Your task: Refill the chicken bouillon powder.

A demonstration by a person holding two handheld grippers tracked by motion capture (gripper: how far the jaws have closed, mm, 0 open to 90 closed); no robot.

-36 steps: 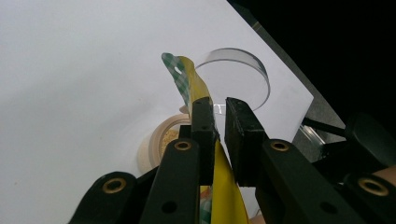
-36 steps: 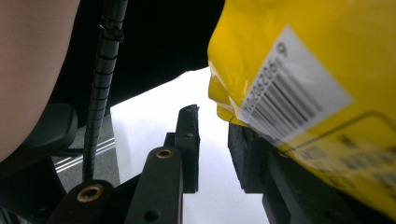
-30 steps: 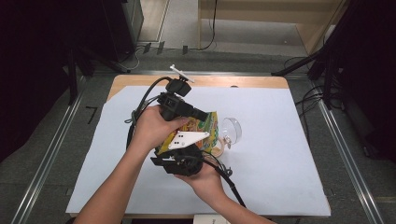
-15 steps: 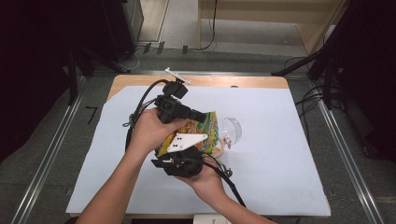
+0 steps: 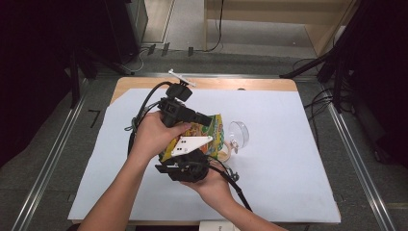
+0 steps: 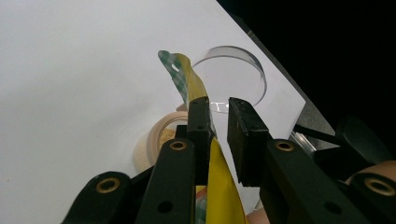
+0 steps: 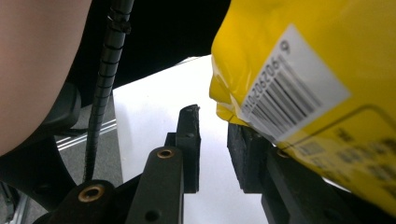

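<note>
My left gripper (image 5: 208, 120): I hold it over the upper end of the snack bag, jaws pointing toward the clear dish. In the left gripper view its jaws (image 6: 218, 122) stand slightly apart with a plain gap between them; the bag's thin top edge lies against the inner face of one jaw and the other jaw is clear of it, so it is not clamped.

My right gripper (image 5: 185, 169): it sits at the near end of the bag, in my right hand (image 5: 214, 185), with its white three-cornered plate lying over the bag. In the right gripper view its jaws (image 7: 214, 149) have a narrow gap with only the white sheet showing through it; the bag bulges over the outside of one jaw and is not between them.

My left hand (image 5: 151, 134): wrapped round the left gripper's body, its cable looping off toward the table's left.

Snack bag (image 5: 217, 129): yellow with a green checked top edge, near the middle of the table between my two grippers; its back with a white barcode label (image 7: 292, 84) faces the right gripper's camera.

Clear dish (image 5: 239, 134): round, shallow, just beside the bag on the right, resting on the sheet.

Roll of tape (image 6: 156, 140): pale, just beside the dish and the bag, partly hidden behind my left jaw.

White sheet (image 5: 288, 159): covers most of the table top, under everything.

Table (image 5: 144, 83): wooden, its bare edge showing along the far side.
</note>
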